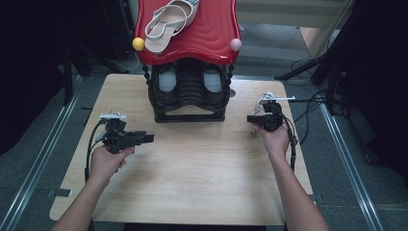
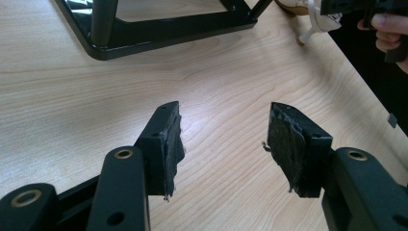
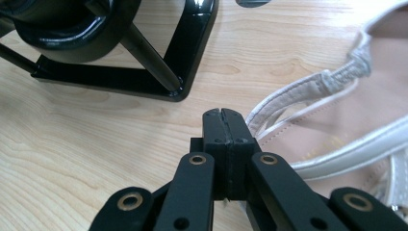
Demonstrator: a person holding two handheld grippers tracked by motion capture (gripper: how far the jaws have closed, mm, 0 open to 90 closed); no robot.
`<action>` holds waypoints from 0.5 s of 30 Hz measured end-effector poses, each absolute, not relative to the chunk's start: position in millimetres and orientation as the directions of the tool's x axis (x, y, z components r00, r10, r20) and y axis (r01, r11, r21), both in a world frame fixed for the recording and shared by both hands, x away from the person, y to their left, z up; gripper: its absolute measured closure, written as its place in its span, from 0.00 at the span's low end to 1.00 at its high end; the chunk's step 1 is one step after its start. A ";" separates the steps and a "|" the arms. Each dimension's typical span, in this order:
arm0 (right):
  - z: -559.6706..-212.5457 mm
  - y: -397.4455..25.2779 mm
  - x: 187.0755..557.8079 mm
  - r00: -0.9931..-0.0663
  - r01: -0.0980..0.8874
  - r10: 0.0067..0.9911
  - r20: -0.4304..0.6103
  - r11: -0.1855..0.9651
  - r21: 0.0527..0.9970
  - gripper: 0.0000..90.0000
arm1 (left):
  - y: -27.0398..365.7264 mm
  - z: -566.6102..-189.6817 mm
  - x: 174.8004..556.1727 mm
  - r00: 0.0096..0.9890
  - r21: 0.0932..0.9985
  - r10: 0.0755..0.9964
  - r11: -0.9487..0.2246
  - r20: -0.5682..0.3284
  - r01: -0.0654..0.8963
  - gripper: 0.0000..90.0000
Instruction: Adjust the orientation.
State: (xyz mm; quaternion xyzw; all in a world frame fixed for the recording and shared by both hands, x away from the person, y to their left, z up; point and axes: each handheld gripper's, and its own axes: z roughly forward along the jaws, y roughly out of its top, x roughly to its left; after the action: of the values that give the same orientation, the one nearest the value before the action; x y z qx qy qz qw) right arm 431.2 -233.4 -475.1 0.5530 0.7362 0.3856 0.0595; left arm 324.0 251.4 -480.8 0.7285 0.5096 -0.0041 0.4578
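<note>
Your left tongs [image 1: 146,138] hung low over the wooden counter [image 1: 202,178] on its left side, gripped in your left hand [image 1: 108,161], and pointed toward the right. In the left gripper view the left tongs [image 2: 223,139] stood spread wide, with bare wood between the worn pads [image 2: 284,144] and nothing held. Beyond them you could see the black base of the shoe rack [image 2: 144,36], and at the far right edge a bit of the white sandal [image 2: 315,21] beside your other hand [image 2: 389,31].

Your right tongs [image 1: 251,119] sat over the right side of the counter, held in your right hand [image 1: 275,139], aimed left toward the rack. In the right gripper view the right tongs [image 3: 224,118] were pressed together, pad against pad, and no strap showed between them. Their tips were just beside the white sandal [image 3: 337,120], which lay flat on the counter at the right, its pale insole up and its straps curving close by the tips; whether they touched a strap you could not tell. That white sandal [image 1: 265,98] showed in the high view as a small pale shape just beyond your right hand.

The shoe rack [image 1: 188,94] stood at the far middle of the counter, dark shoes [image 1: 211,79] tucked in its lower tier. On its red top shelf [image 1: 211,33] the matching sandal [image 1: 169,24] lay at an angle.
</note>
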 end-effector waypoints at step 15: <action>-478.5 -264.6 405.8 -0.364 0.746 0.868 0.339 0.053 0.664 1.00 | 247.8 -480.4 330.9 0.485 0.659 0.740 -0.075 -0.466 0.748 0.51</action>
State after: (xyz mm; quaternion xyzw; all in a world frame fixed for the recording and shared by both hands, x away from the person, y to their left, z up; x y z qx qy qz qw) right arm 405.8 -264.6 -478.5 0.5588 0.7217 0.4013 0.0759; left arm 330.9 247.8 -480.4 0.7331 0.5075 -0.0042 0.4527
